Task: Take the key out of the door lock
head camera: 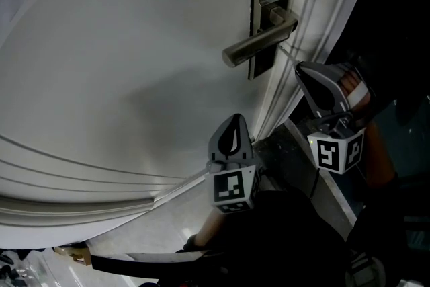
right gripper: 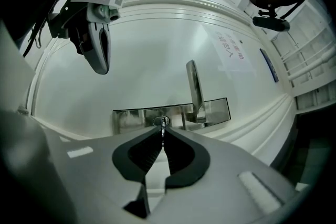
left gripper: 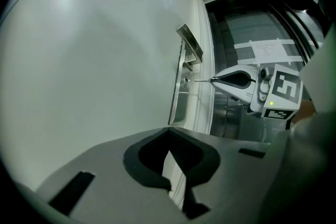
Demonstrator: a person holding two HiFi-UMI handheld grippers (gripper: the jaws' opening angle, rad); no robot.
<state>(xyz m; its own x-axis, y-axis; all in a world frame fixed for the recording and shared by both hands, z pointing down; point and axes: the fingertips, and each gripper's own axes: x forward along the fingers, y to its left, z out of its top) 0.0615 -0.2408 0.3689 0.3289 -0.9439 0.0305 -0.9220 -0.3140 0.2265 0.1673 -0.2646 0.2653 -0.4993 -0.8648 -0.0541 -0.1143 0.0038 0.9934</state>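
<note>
1. Across every view spreads a white door [head camera: 134, 77] with a moulded frame [head camera: 316, 3]; a steel lock plate [right gripper: 131, 119] carries a lever handle [head camera: 259, 45].
2. The key [right gripper: 163, 124] sits in the plate's keyhole, its long axis straight out from the door face, head outward.
3. The right gripper [right gripper: 162, 132] is clamped on the key's head.
4. The left gripper [left gripper: 168, 135] hangs apart from the lock, jaws together on nothing.

My left gripper [head camera: 234, 119] held level, fingers [left gripper: 100, 165] closed together on nothing, my right gripper [head camera: 300, 68] level to its right, fingers pinched shut on the key [right gripper: 163, 125]
</note>
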